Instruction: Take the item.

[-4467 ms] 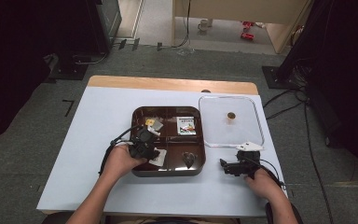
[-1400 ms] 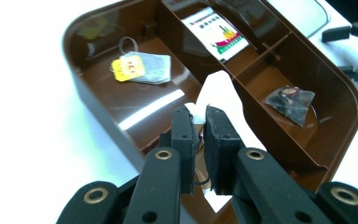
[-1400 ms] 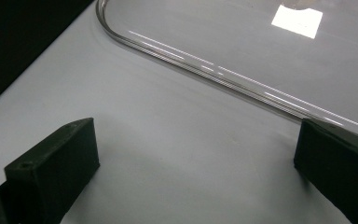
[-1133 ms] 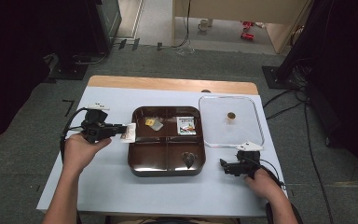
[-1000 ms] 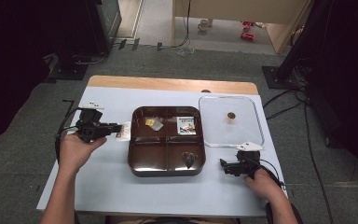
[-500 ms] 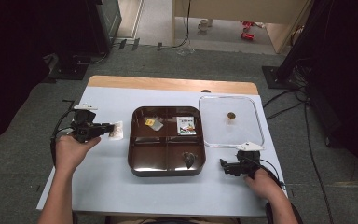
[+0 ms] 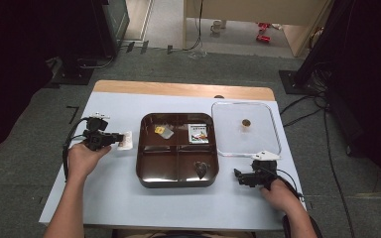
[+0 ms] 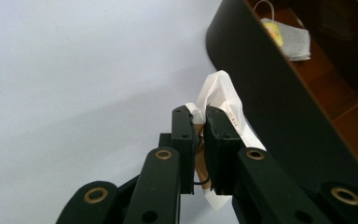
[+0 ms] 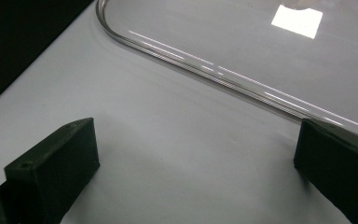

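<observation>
The left tool [image 8: 199, 128] is clamped on a white sachet [image 8: 221, 100], held over the desk [image 7: 104, 188] just left of the tray [image 7: 144, 148]. The sachet points toward the tray. The right tool [image 7: 243, 177] rests spread open, well apart.

Two grippers are counted, left [image 7: 113, 139] and right [image 7: 238, 176]. One tray [image 7: 177, 179], one clear lid [image 7: 263, 134], one white packet [image 7: 125, 140] and three small items in the tray are seen.
</observation>
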Tool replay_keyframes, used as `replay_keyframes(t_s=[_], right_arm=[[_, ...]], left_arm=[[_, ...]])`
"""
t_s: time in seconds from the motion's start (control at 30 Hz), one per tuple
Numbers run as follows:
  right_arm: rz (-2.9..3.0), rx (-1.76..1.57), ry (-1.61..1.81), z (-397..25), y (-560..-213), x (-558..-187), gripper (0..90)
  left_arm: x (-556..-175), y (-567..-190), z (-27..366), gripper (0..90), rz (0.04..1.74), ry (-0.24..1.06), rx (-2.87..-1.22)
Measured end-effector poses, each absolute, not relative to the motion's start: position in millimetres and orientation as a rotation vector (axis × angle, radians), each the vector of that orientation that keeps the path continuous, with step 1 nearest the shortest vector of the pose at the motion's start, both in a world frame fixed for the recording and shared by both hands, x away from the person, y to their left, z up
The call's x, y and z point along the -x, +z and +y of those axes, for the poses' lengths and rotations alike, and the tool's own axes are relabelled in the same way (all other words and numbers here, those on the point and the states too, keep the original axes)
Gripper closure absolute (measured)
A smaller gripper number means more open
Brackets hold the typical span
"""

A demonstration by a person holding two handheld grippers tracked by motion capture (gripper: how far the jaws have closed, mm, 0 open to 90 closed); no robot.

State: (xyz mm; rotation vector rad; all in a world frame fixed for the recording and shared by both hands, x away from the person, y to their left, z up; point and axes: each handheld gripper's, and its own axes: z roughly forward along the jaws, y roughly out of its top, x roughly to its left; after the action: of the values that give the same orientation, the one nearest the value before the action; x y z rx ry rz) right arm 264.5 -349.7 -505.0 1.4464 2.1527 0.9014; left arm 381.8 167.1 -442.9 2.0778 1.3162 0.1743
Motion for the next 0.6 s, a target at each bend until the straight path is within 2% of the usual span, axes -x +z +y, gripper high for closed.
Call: replay_keyframes(t_s=[0.6], right_arm=[[2.153,-1.446,0.901,-350,-505,-264,0.0]], left_arm=[[-389,-461,159,80.5,1.336,0.169,-2.152]])
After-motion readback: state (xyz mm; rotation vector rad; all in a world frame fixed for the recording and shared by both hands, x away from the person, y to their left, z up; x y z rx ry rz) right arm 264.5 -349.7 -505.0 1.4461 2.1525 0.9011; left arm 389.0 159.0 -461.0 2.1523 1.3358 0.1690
